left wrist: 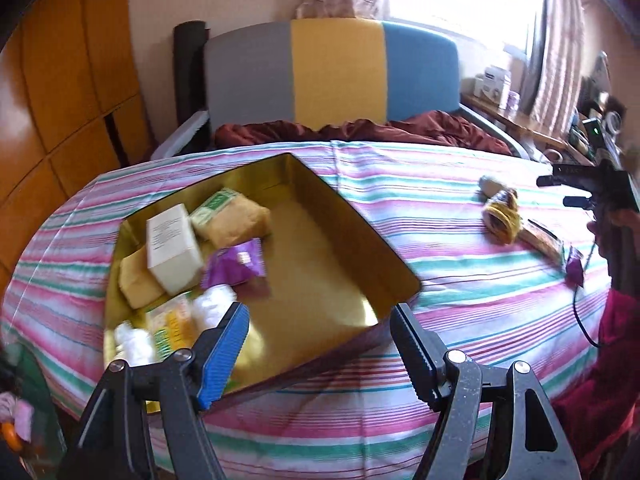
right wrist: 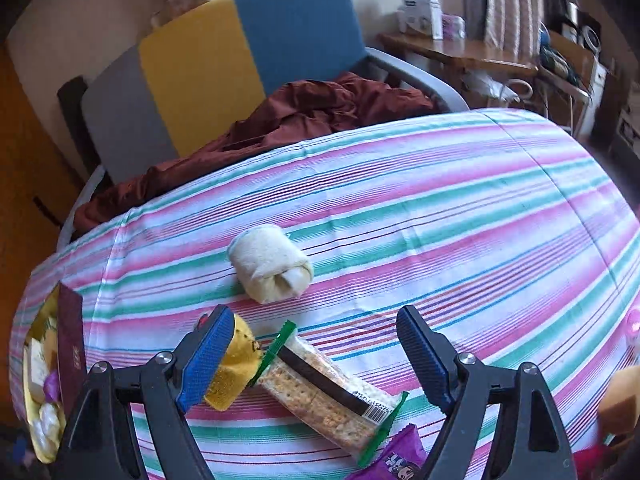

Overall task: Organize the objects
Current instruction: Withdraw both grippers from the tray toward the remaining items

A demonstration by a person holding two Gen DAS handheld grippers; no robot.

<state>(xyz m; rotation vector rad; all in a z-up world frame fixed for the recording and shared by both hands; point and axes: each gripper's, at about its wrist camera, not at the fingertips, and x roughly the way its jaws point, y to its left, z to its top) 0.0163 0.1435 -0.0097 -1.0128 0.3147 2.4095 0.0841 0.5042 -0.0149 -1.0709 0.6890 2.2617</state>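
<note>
The gold tin sits centre-left in the left view, snacks piled in its left end. The cracker pack lies bottom centre in the right view, under the right gripper, fingers spread, nothing held. Left gripper is released too, above the tin's near edge.

Black gripper frames, silver screws, ribbed blue fingers.

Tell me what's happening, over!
Both grippers open, empty. Right gripper over cracker pack. Left gripper at gold tin. Nothing blocking.
</note>
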